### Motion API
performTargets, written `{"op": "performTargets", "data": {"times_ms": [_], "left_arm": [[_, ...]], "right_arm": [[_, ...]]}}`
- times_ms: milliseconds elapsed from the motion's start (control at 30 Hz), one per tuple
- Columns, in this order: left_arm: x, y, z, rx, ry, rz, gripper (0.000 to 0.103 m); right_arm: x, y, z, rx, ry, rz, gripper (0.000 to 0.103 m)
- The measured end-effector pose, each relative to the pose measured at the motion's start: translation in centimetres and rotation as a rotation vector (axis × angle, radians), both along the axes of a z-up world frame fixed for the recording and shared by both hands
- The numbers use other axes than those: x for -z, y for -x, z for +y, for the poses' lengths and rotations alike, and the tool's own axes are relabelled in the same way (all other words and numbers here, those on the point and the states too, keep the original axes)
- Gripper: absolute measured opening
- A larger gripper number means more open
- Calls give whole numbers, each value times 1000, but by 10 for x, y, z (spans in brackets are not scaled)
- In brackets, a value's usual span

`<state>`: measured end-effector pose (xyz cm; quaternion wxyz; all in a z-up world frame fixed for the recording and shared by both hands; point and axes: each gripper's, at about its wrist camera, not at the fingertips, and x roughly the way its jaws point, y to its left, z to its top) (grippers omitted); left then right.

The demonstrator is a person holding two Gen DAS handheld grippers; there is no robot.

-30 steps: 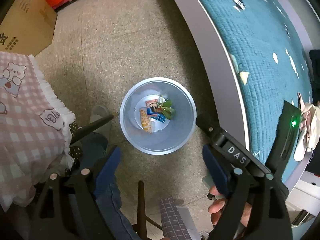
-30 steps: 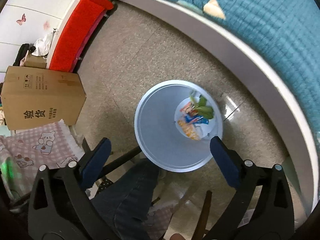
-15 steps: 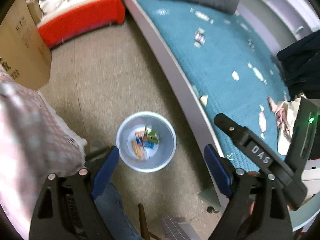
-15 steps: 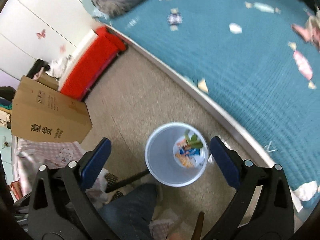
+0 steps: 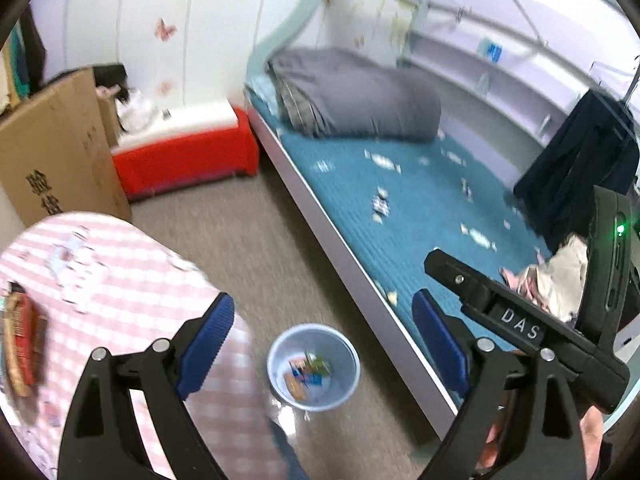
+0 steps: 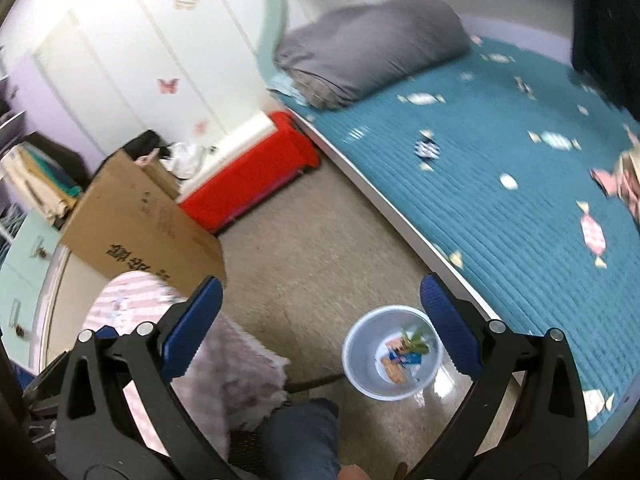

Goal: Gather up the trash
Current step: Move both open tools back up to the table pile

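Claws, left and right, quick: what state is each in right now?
Left claw: opening, nothing between its jaws.
Right claw: open, empty.

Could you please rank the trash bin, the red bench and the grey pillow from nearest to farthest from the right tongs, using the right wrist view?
1. Trash bin: on the floor, just beyond the open right tongs.
2. Red bench: across the floor, against the wall.
3. Grey pillow: at the bed's far end.

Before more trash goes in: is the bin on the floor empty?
Not empty: the bin holds several colourful wrappers at its bottom.
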<state>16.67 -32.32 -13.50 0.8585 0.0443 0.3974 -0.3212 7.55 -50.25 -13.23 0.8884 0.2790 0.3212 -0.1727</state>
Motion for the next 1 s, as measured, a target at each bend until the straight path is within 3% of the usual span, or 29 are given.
{"op": "performTargets", "data": {"times_ms": [400, 567, 767, 1000], "left_arm": [[-58, 18, 113, -142, 50, -245, 89], [-66, 21, 167, -219, 63, -282, 89], [-63, 17, 234, -328, 52, -307, 89], [-38, 1, 321, -488, 23, -254, 89]], "right_arm": [[-66, -29, 104, -194, 103, -105, 97], [-76, -43, 141, -276, 125, -128, 97], [-75, -73, 209, -464, 148, -131, 97], [-57, -111, 286, -651, 175, -100, 97]]}}
